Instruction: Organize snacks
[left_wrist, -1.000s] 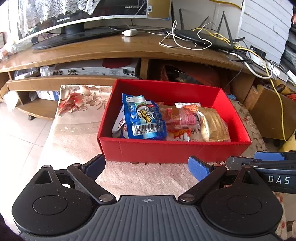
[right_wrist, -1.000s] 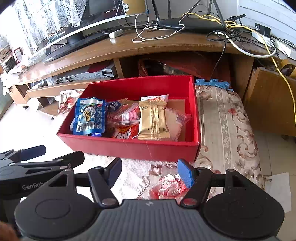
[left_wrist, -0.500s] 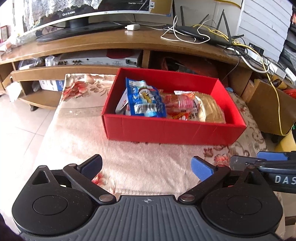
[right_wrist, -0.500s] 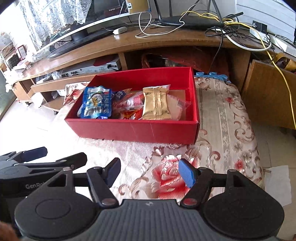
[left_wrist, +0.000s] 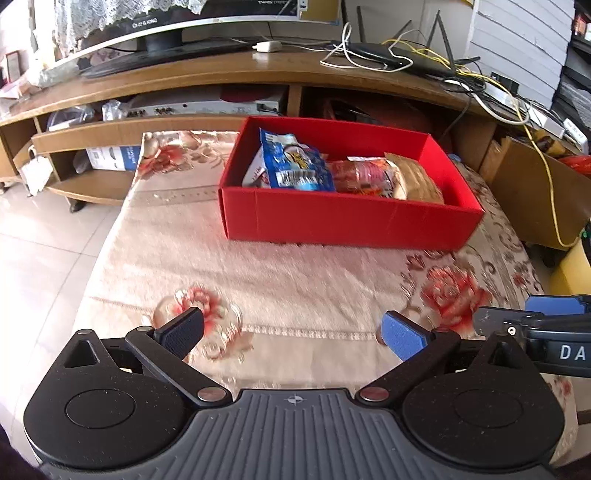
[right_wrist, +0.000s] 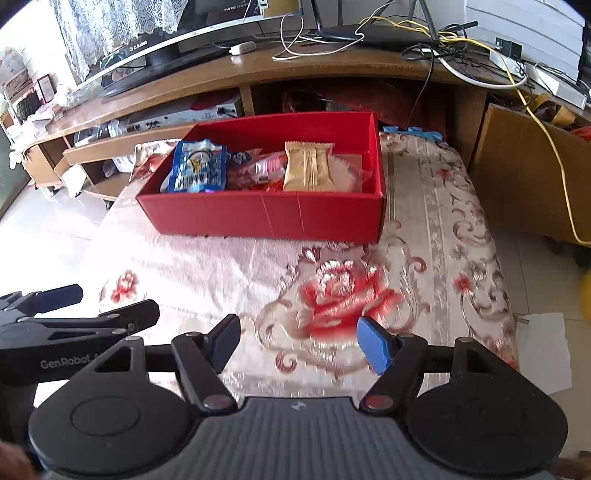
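Left gripper (left_wrist: 291, 332): nearest, at 6 o'clock of its view; jaws spread wide, released, nothing between them, only floral cloth beneath.
Right gripper (right_wrist: 299, 345): at 6 o'clock of its view; jaws partly apart, released, empty.
Tabletop (left_wrist: 258, 266): covered in a rose-patterned cloth; the stretch between the grippers and the box carries no loose packet that I can see.
Red box (left_wrist: 351, 221): farther off, toward 12 o'clock, one box, resting on the cloth well apart from both grippers.
Snacks: all inside the box — one blue packet (right_wrist: 197, 168) at the 9 o'clock end, one gold packet (right_wrist: 308, 166) toward 3 o'clock, red-and-clear wrappers (right_wrist: 258, 171) between them; roughly four or five in all, the pile overlaps too much for a sure count.
Step in hand: judged as the close of the job, both grippers empty and away from the box.
Next move: probably a check for stray packets outside the box; none shows.
TV stand (right_wrist: 332, 70): farthest, at 12 o'clock, one monitor, tangled cables.
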